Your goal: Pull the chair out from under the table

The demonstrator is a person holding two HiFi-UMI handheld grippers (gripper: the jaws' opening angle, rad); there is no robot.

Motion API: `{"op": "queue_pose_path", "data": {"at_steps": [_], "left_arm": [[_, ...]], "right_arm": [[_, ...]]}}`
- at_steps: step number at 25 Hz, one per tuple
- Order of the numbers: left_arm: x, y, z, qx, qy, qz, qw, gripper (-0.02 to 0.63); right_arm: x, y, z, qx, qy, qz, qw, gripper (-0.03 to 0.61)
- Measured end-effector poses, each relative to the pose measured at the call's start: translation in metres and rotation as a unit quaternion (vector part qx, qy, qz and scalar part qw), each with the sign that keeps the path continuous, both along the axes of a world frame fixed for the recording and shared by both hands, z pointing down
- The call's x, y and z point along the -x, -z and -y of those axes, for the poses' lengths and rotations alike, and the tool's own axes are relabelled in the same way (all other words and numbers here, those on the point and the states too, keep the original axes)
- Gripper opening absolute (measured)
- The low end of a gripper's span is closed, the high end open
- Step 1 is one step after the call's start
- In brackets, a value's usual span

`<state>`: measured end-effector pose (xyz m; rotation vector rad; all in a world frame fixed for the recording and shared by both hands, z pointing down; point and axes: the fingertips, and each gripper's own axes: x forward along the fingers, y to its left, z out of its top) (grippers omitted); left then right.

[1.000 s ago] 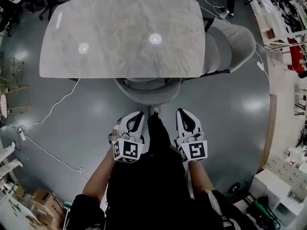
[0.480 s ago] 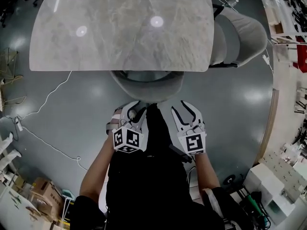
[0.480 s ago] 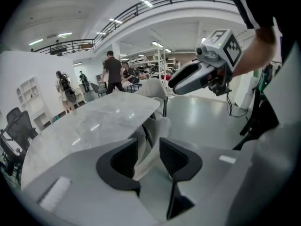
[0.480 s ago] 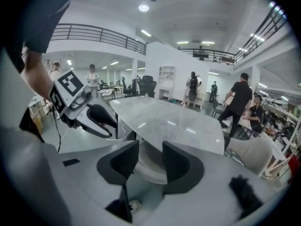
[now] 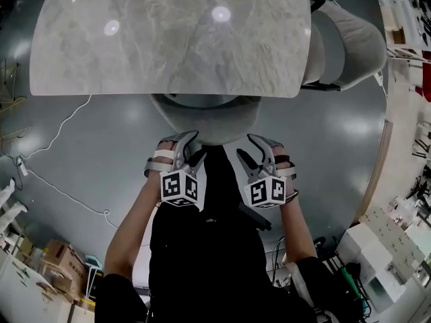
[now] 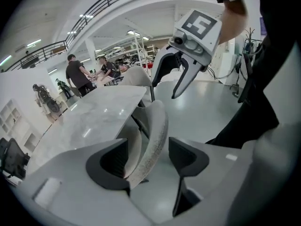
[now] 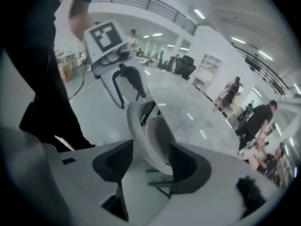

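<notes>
A grey upholstered chair (image 5: 205, 118) is tucked under the marble table (image 5: 168, 39), with only its curved back sticking out toward me. My left gripper (image 5: 188, 145) and right gripper (image 5: 252, 148) hang at the back's rim, one on each side of my legs. Their jaws have just been opening and stand open. In the left gripper view the chair back (image 6: 154, 138) rises between the dark pads (image 6: 109, 161) of the left gripper (image 6: 148, 159). In the right gripper view the same rim (image 7: 141, 135) lies between the jaws of the right gripper (image 7: 150, 161). No pad presses on it.
A second grey chair (image 5: 350, 39) stands at the table's right end. A white cable (image 5: 60, 126) runs over the glossy floor at left. Cardboard boxes (image 5: 57, 264) sit at bottom left, white units (image 5: 377, 247) at bottom right. People (image 6: 75, 74) stand far off.
Both grippers have come forward and down to the chair back's rim and rolled at the wrist. Their jaws, shut a second ago, now stand apart around the rim.
</notes>
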<state>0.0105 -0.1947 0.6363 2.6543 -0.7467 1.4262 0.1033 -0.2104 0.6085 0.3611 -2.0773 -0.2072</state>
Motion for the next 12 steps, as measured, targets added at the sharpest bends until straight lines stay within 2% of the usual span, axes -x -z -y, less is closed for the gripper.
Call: {"op": "queue_pose_path", "data": {"at_steps": [3, 5, 9, 12], "left_arm": [[-0.003, -0.015, 0.002, 0.008, -0.018, 0.021, 0.9996, 0.291], [-0.007, -0.026, 0.000, 0.016, -0.037, 0.040, 0.9984, 0.311], [-0.011, -0.044, 0.001, 0.032, -0.056, 0.061, 0.9961, 0.326], [-0.010, -0.054, 0.007, 0.027, -0.063, 0.077, 0.9947, 0.327]], "right_arm": [[-0.004, -0.031, -0.005, -0.006, 0.069, -0.070, 0.995, 0.248], [-0.009, -0.045, -0.006, -0.007, 0.098, -0.096, 0.991, 0.253], [-0.010, -0.064, 0.003, -0.013, 0.131, -0.116, 0.984, 0.256], [-0.005, -0.075, 0.011, -0.018, 0.150, -0.121, 0.981, 0.258]]}}
